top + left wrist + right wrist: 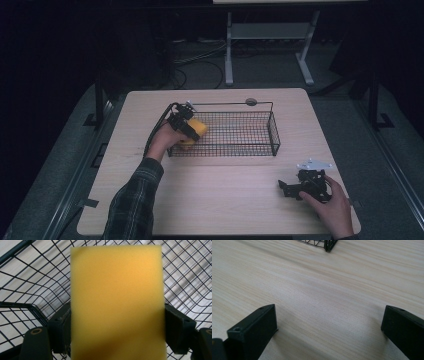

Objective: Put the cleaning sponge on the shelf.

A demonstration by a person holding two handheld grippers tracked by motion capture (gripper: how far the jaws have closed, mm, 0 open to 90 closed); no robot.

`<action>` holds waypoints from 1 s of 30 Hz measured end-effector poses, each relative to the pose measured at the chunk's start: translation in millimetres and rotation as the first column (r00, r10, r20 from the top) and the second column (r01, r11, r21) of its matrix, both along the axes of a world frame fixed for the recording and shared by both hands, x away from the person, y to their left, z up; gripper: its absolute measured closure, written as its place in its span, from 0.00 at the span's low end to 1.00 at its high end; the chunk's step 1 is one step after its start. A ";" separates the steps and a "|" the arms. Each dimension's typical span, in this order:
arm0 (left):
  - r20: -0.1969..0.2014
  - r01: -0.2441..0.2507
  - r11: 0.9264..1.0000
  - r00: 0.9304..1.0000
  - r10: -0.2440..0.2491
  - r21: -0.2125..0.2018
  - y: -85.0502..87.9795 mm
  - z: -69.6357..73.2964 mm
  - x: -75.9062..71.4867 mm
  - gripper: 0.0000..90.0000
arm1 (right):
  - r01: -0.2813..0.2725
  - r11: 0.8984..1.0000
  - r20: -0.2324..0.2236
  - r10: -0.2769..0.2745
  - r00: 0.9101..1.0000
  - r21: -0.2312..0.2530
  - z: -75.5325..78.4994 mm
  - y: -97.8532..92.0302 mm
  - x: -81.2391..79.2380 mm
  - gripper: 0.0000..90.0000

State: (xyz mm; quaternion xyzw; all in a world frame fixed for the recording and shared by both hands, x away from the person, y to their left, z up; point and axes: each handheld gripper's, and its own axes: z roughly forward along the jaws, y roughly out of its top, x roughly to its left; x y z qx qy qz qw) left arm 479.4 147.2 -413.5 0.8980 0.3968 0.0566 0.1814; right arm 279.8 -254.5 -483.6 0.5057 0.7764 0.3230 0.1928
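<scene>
Clamped on both sides of a yellow sponge [116, 302], my left gripper [186, 125] holds it over the wire basket's [274, 131] left end; my right gripper [295, 189] rests wide apart near the table's [225, 195] front right corner.

Table [240, 200] is pale wood w/ visible grain, matt finish. Basket [260, 150] is thin black wire mesh, prob metal. Sponge [116, 302] is yellow foam, fine-pored & kinda rough. Gripper jaws look like matt black plastic. Sleeve [132, 205] = plaid cloth.

Pale wooden table [220, 200], white-legged stand [270, 30] on floor beyond.
</scene>
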 end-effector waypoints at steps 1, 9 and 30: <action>-0.001 0.001 1.000 1.000 -0.001 0.002 0.0 -0.2 -0.1 0.24 | 0.000 1.000 0.000 0.000 1.000 0.000 0.0 0.0 0.0 0.00; -0.001 0.004 1.000 1.000 -0.004 0.017 -0.3 0.0 -0.9 0.24 | 0.000 1.000 0.000 0.000 1.000 0.000 0.0 0.0 0.0 0.00; 0.039 0.003 1.000 0.999 -0.003 -0.021 2.8 18.8 -5.8 0.22 | 0.000 1.000 0.000 0.000 1.000 0.000 0.0 0.0 0.0 0.00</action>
